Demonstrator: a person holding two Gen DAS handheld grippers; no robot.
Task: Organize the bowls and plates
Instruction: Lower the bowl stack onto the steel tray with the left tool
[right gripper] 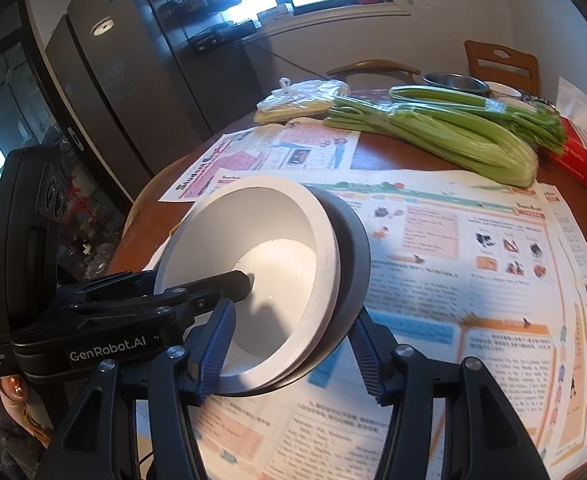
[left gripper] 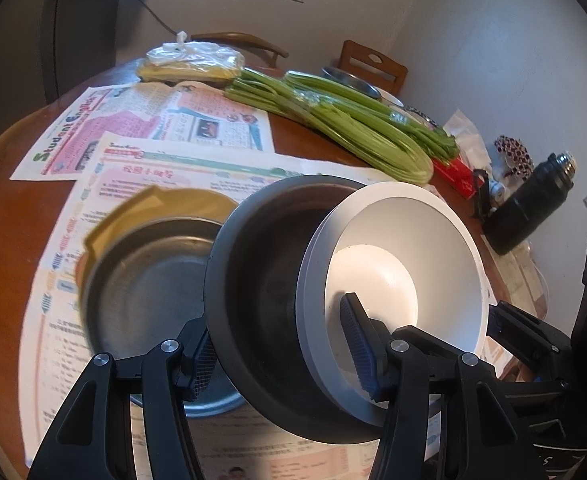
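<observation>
A white bowl (left gripper: pixel 405 240) is nested in a dark grey bowl (left gripper: pixel 261 256), both tilted on edge above the newspaper. My left gripper (left gripper: pixel 283 350) spans both bowls: one finger outside the grey bowl, the other finger (left gripper: pixel 357 336) inside the white bowl. My right gripper (right gripper: pixel 291 350) also grips the same white bowl (right gripper: pixel 253 248) and grey bowl (right gripper: pixel 353 256), one finger (right gripper: pixel 213 348) inside the white bowl, one behind the grey wall. A steel bowl in a yellow-rimmed holder (left gripper: pixel 153 276) sits just left of them on the table.
Newspapers (right gripper: pixel 473 260) cover the round wooden table (left gripper: pixel 5 232). Celery bunches (left gripper: pixel 353 128), a plastic bag of yellow food (left gripper: pixel 193 64), a steel bowl (right gripper: pixel 455 82), a red box (right gripper: pixel 581 160) and a black flask (left gripper: pixel 529 200) lie at the far side. Chairs stand behind.
</observation>
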